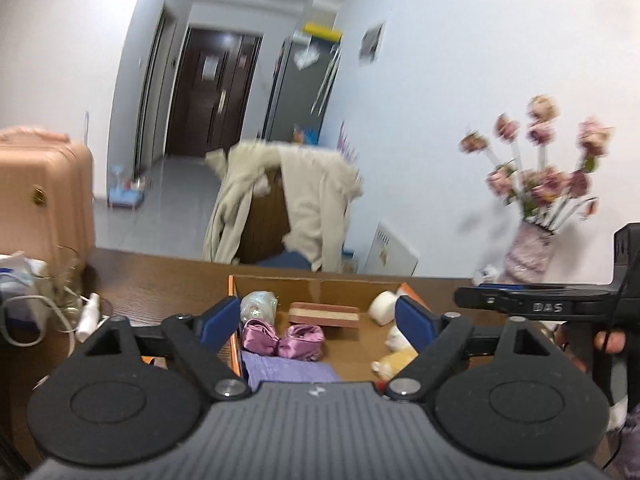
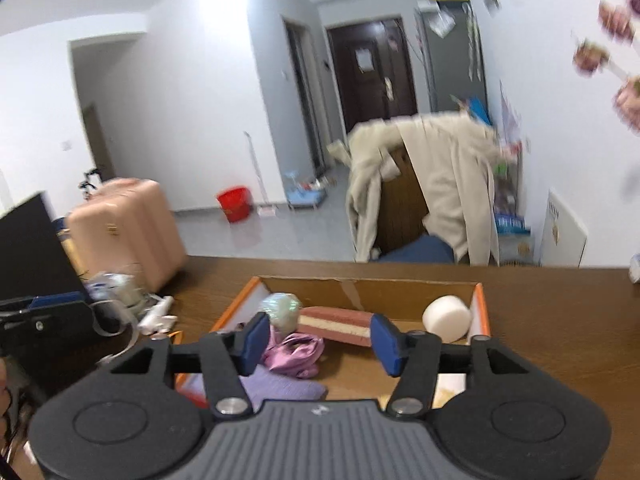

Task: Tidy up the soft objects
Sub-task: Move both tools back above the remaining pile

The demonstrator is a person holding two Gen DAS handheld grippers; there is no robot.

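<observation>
While both grippers hang above the near edge of the box (image 2: 482, 308), nothing is in their grasp yet, so this reads as a sizing-up moment before a pick. Starting at the left: a suitcase (image 2: 132, 228) stands off the table's (image 2: 560, 320) left end, and a tangle of cables (image 1: 48, 304) sits on the table's left part, well apart from the box and out of the way.

The left gripper (image 1: 318, 320) comes next, jaws spread wide and empty, framing the box's left half. Directly under it, at the near left of the box, lies a folded purple cloth (image 1: 288, 370); just beyond, touching it, a pink satin bundle (image 1: 284, 340), and at the far left a shiny ball (image 1: 258, 306). These soft pieces sit packed together on that side, which looks deliberate: like with like.

Centre now: a striped sponge (image 2: 336, 322) rests flat toward the far wall, a bare patch of box floor near it, room for more.

The right gripper (image 2: 320, 346), also parted and holding nothing, looks down the middle. Over to the right, a white roll (image 2: 446, 318) leans in the far right corner, with a yellowish-white plush (image 1: 394, 356) loose at the near right, half hidden by a finger. That loose one seems the likeliest piece left to tidy. Farthest right, a vase (image 1: 528, 252) of flowers stands clear of the work.
</observation>
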